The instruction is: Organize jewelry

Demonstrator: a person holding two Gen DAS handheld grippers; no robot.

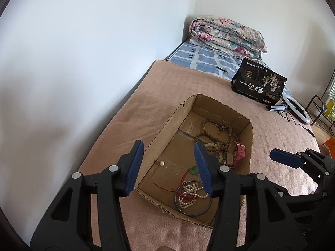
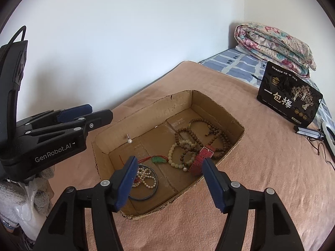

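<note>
An open cardboard box (image 2: 146, 115) on a pink blanket (image 2: 261, 167) holds wooden bead strands (image 2: 211, 133), a pearl string (image 2: 146, 176) inside a blue bangle (image 2: 153, 192), a red watch strap (image 2: 202, 159) and a pearl earring (image 2: 130, 140). Left gripper (image 1: 169, 167) and right gripper (image 2: 167, 179) hover above it, jaws spread, holding nothing.

You are looking at one cardboard box (image 2: 146, 113) on the bed, and in it one blue bangle (image 2: 153, 188), one pearl strand (image 2: 146, 177), one green pendant (image 2: 158, 159) on a red cord, one pale bead bracelet (image 2: 173, 156), one red watch strap (image 2: 201, 159) and one loose pearl earring (image 2: 130, 140). How many brown bead strands (image 2: 211, 133) lie tangled there cannot be told. Beyond it you have one black snack bag (image 2: 290, 96), one folded quilt (image 2: 272, 44) and one ring light (image 1: 297, 109).
</note>
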